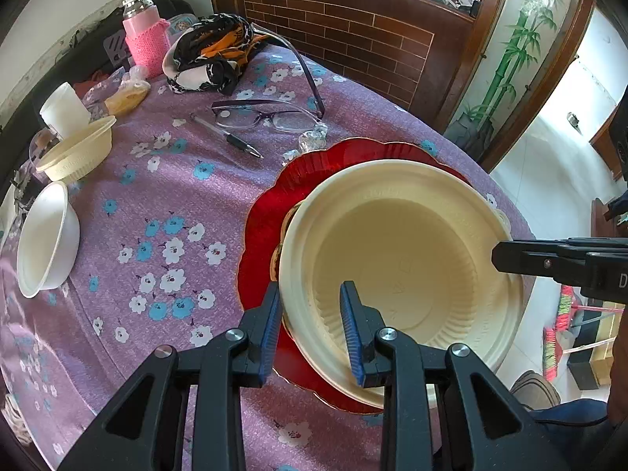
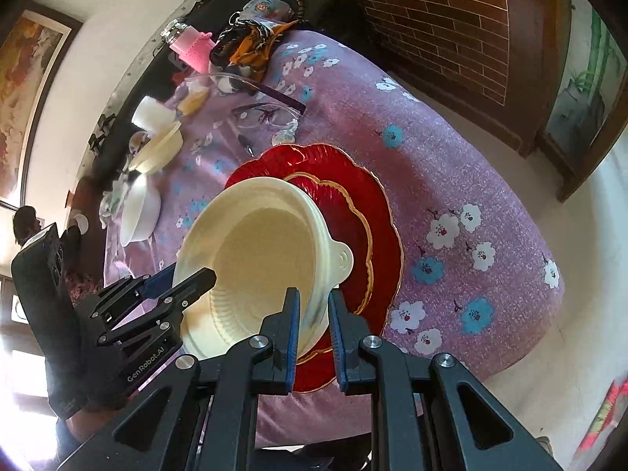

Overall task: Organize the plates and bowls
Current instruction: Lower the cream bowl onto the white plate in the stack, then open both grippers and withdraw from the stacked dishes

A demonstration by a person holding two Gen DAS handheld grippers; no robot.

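A large cream bowl (image 1: 396,251) with a small tab handle (image 2: 343,261) sits tilted over two stacked red plates. The big scalloped red plate (image 1: 353,157) lies on the tablecloth, and a smaller gold-rimmed red plate (image 2: 353,212) rests on top of it. My left gripper (image 1: 311,286) straddles the bowl's near rim, one finger outside and one inside, shut on it. My right gripper (image 2: 313,292) is shut on the bowl's wall at the opposite side. Each gripper appears in the other's view, the right gripper (image 1: 506,259) and the left gripper (image 2: 188,274). I cannot tell whether the bowl touches the plates.
At the left stand a second cream bowl (image 1: 78,153) with a white cup (image 1: 64,108) in it, and a white bowl (image 1: 47,239) lying on its side. Glasses (image 1: 271,115), a pen (image 1: 231,139), a pink-sleeved bottle (image 1: 145,35) and a scarf (image 1: 212,55) lie farther back. The table's edge runs just right of the plates.
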